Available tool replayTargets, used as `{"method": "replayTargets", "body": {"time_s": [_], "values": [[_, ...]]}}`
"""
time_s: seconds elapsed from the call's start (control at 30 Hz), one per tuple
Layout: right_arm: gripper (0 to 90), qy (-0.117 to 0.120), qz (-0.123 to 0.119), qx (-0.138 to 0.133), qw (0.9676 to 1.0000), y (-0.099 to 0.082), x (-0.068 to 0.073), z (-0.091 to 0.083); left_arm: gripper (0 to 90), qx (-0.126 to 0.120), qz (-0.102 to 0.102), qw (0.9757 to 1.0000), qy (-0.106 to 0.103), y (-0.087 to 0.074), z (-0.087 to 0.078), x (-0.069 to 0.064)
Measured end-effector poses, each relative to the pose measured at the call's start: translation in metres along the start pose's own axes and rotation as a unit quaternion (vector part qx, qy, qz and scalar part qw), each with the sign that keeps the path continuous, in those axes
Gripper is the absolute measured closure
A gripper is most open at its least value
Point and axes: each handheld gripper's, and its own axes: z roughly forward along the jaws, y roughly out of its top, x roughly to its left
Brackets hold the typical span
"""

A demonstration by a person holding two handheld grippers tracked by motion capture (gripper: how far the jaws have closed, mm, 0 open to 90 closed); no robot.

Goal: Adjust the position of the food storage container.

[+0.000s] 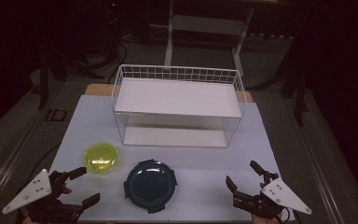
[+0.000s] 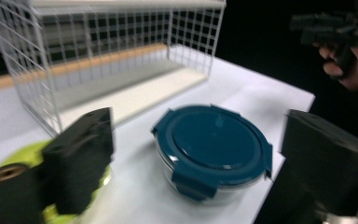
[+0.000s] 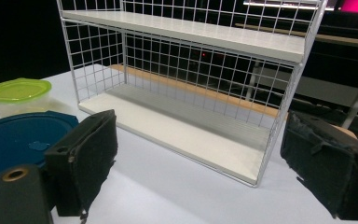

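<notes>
Two grippers are being held low at the near edge of the white worktop [image 1: 261, 140]. The left gripper [image 1: 80, 188] is being kept at the near left corner, its jaws spread wide with nothing between them — in the left gripper view they are being pointed toward the blue container [image 2: 213, 149], which is sitting just ahead, untouched. The right gripper [image 1: 244, 179] is being held at the near right corner, its jaws likewise spread and empty, aimed at the wire rack [image 3: 191, 70].

The blue container [image 1: 149, 185], round and closed with a clip-on lid, is resting on the worktop at the near middle, between the two grippers and apart from both. Just beside it, to its far left, a smaller green-lidded tub [image 1: 101, 157] is standing — close to the left gripper, not touching it. The white wire rack [image 1: 179, 105], with two shelves, is standing at the middle of the worktop behind both containers.
</notes>
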Motion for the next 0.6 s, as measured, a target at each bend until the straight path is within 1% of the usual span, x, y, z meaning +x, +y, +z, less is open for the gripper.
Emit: {"method": "replayTargets", "body": {"time_s": [0.03,0.1,0.13,0.17,0.2,0.3,0.4,0.43,0.5,0.53,0.57,0.6], "values": [[10.6,0.000,0.000,0.000,1.0000,0.000,0.000,0.000,15.7,0.007,0.002,1.0000,0.001,-0.001,0.002,0.000],[10.6,0.000,0.001,0.000,1.0000,0.000,0.000,0.000,24.1,0.019,-0.002,0.9998,-0.010,-0.005,0.008,0.001],[10.6,0.001,0.001,0.000,1.0000,0.000,0.000,0.000,28.7,0.026,-0.004,0.9996,-0.007,-0.007,0.011,0.001],[10.6,0.001,0.001,0.000,1.0000,0.000,0.000,0.000,34.2,0.035,-0.004,0.9993,-0.009,-0.009,0.015,0.001],[10.6,0.000,0.000,0.001,1.0000,0.000,0.000,0.000,38.9,0.045,-0.005,0.9989,-0.014,-0.012,0.018,0.002],[10.6,0.000,-0.001,0.000,1.0000,0.000,0.001,0.001,48.4,0.072,-0.007,0.9973,-0.015,-0.019,0.029,0.002],[10.6,0.001,0.000,0.001,1.0000,-0.001,0.001,0.001,57.6,0.109,-0.003,0.9939,-0.015,-0.025,0.038,0.003],[10.6,0.002,0.000,0.002,1.0000,-0.001,0.000,0.001,61.0,0.122,-0.005,0.9923,-0.020,-0.026,0.041,0.003],[10.6,0.002,0.000,0.002,1.0000,-0.001,0.000,0.001,66.2,0.137,0.001,0.9902,-0.024,-0.030,0.045,0.003],[10.6,0.002,0.000,0.002,1.0000,-0.001,0.000,0.001,69.6,0.137,0.001,0.9902,-0.024,-0.030,0.045,0.003],[10.6,0.003,0.000,0.003,1.0000,-0.001,0.000,0.002,69.6,0.155,0.005,0.9875,-0.026,-0.033,0.050,0.003],[10.6,0.004,0.000,0.003,1.0000,-0.001,0.000,0.002,73.5,0.161,0.004,0.9866,-0.025,-0.035,0.053,0.003]]}}
